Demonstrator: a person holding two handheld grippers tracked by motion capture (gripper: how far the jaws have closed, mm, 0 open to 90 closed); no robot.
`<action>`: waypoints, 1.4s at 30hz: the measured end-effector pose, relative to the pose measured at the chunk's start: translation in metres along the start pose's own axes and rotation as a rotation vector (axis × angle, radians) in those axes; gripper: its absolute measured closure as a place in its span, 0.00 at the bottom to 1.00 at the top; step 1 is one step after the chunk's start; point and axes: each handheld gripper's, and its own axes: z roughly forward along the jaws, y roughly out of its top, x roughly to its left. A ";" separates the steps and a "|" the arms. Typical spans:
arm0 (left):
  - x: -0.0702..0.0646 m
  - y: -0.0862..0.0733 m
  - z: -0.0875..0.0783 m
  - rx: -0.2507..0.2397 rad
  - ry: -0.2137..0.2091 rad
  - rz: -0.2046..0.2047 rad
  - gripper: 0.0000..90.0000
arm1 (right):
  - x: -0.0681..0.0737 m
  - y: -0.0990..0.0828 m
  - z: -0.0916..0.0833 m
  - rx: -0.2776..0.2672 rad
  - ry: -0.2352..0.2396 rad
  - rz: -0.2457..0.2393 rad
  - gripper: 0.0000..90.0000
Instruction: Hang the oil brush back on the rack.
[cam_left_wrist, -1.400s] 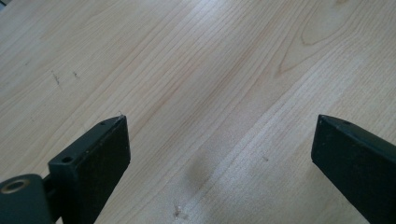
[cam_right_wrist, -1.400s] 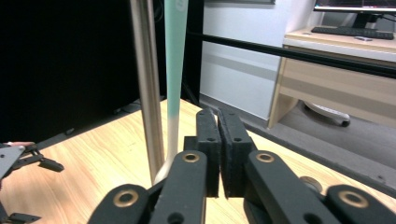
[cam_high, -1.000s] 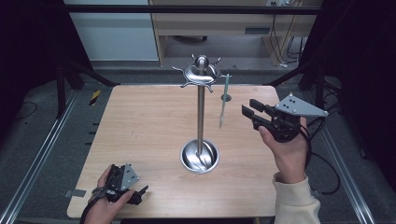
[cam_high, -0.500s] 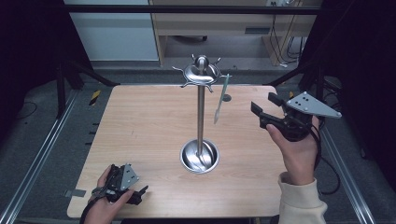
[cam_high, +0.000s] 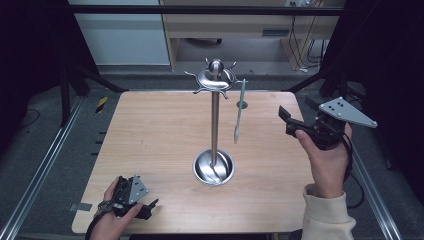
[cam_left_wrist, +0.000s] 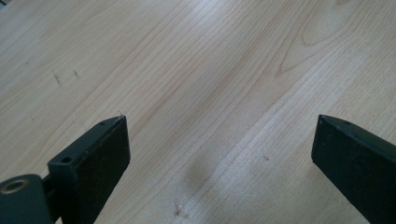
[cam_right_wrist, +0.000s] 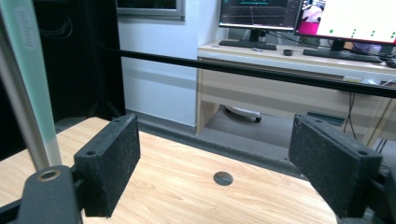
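A metal stand (cam_high: 215, 115) with hooks at its top rises from a round base (cam_high: 213, 167) at the table's middle. A pale green utensil (cam_high: 239, 111) hangs from one hook on the right side, tilted slightly. My right gripper (cam_high: 286, 122) is held level to the right of the utensil and apart from it. Its jaws have just been opening, and it is open with nothing between them. In the right gripper view (cam_right_wrist: 215, 128) the green handle (cam_right_wrist: 28, 70) stands at the left edge. My left gripper (cam_high: 148, 209) rests open at the table's front left, over bare wood (cam_left_wrist: 219, 122).
The wooden table (cam_high: 150, 135) has a small round grommet (cam_high: 242, 104) near its back edge. Metal rails (cam_high: 45, 165) run along both sides. A black bar (cam_right_wrist: 261, 73) crosses behind the table, with a desk and monitors (cam_right_wrist: 261, 14) beyond it.
My right gripper has drawn back to the right, away from the hanging utensil, and its jaws have spread wider. The utensil has swung a little on its hook. The left gripper has not moved.
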 end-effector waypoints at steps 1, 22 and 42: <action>0.000 0.000 0.000 0.000 0.000 0.000 0.04 | -0.003 0.000 -0.001 -0.007 -0.012 0.002 0.18; 0.000 0.000 0.000 0.001 0.000 0.000 0.04 | -0.028 -0.006 -0.009 -0.037 -0.097 0.047 0.11; 0.000 0.000 0.000 0.004 -0.004 0.001 0.04 | -0.055 -0.048 0.016 0.099 -0.122 0.109 0.07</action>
